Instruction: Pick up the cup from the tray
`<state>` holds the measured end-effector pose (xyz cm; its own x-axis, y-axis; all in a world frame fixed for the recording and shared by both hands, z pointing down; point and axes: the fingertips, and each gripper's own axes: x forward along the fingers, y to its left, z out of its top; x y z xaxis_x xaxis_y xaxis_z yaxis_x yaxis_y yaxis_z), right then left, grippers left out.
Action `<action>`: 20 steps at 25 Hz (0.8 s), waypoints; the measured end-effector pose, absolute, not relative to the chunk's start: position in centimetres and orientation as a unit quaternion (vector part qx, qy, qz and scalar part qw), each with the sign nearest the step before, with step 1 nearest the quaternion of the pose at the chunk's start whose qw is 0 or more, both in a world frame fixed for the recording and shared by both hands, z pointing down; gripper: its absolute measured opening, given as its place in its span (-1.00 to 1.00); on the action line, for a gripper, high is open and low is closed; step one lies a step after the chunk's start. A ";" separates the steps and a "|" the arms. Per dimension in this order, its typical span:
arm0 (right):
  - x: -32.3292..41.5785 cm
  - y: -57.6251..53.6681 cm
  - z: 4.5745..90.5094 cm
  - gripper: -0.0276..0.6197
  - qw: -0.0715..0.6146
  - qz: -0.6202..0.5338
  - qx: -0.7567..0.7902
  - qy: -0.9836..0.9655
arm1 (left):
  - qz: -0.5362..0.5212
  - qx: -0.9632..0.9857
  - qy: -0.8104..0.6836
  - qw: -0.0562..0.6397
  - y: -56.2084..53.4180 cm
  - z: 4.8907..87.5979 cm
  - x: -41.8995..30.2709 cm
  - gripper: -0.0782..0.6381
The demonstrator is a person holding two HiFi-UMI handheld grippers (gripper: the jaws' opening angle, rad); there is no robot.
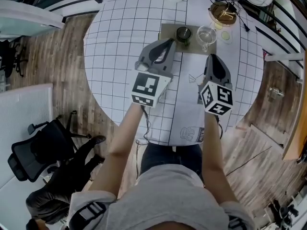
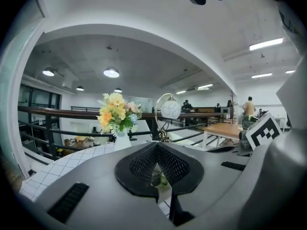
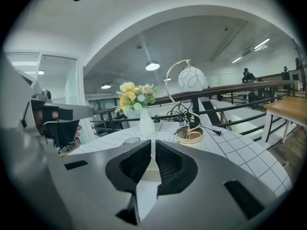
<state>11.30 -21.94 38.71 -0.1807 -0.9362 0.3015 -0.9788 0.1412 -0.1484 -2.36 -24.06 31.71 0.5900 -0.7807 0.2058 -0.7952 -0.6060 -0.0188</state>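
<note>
One dark round cup [image 1: 183, 33] sits on the olive-brown rectangular tray [image 1: 168, 30], just ahead of the L gripper [image 1: 171, 42] tips & a bit to their right. It isn't touched. In the L gripper view the cup shows low down thru the V-shaped gap under the tips, w/ something green beside it.

L gripper: jaws fully closed, tips meeting, nothing held. It hangs over the tray's near edge, pointing at the cup.

R gripper [image 1: 211, 56]: jaws drawn together w/ only a thin slit between the black ribbed pads, nothing in it. It hovers just short of the tray's near right corner. The clear drinking glass [image 1: 206, 35] stands on the tray straight ahead of its tips, near but apart. The glass is to the right of the cup, w/ a gap between them.

Both grippers are side by side & apart, each held on a bare forearm.

Tray rests on the round table w/ white gridded cloth [image 1: 120, 42]. Beyond the R gripper & past the tray stands the gold-based lamp w/ white globe [image 1: 223, 14], black cord trailing off it. Beyond the L gripper, at the table's far side, is the white vase of yellow & pink flowers [image 2: 117, 116].

Behind the L gripper & off to its left, a black office chair [image 1: 33, 152] stands on the wood-plank floor [image 1: 62, 47].
</note>
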 end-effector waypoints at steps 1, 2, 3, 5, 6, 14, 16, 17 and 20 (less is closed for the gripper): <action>11.4 -22.3 39.0 -0.88 0.071 0.158 0.634 -0.754 | 0.104 0.893 -0.437 0.036 -24.6 32.0 -2.0 -0.76; 11.4 -22.7 39.4 -0.88 0.075 0.158 0.631 -0.755 | 0.110 0.895 -0.431 0.034 -25.2 32.2 -1.8 -0.76; 11.5 -23.0 39.7 -0.88 0.079 0.160 0.629 -0.757 | 0.116 0.897 -0.425 0.031 -25.8 32.4 -1.5 -0.76; 11.5 -23.7 40.6 -0.88 0.085 0.166 0.624 -0.759 | 0.129 0.902 -0.410 0.021 -27.1 32.7 -0.8 -0.76; 11.6 -24.1 41.0 -0.88 0.088 0.168 0.622 -0.760 | 0.137 0.906 -0.401 0.012 -27.7 32.7 -0.5 -0.74; 11.1 -25.7 43.6 -0.66 0.107 0.185 0.608 -0.764 | 0.219 0.923 -0.305 -0.077 -30.4 34.7 3.0 -0.29; 10.8 -26.0 44.0 -0.61 0.112 0.188 0.605 -0.766 | 0.221 0.929 -0.289 -0.072 -30.7 35.0 3.5 -0.22; 10.7 -26.0 44.3 -0.61 0.114 0.189 0.605 -0.765 | 0.226 0.929 -0.284 -0.072 -30.9 35.3 3.6 -0.21; 10.7 -26.4 45.2 -0.61 0.123 0.193 0.610 -0.759 | 0.243 0.923 -0.285 -0.086 -31.7 36.1 3.6 -0.19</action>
<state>10.68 -26.42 45.23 -0.2254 -0.8778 0.4228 -0.9731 0.1814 -0.1421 3.62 -31.72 36.14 0.7194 -0.5682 0.3997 -0.4851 -0.8227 -0.2964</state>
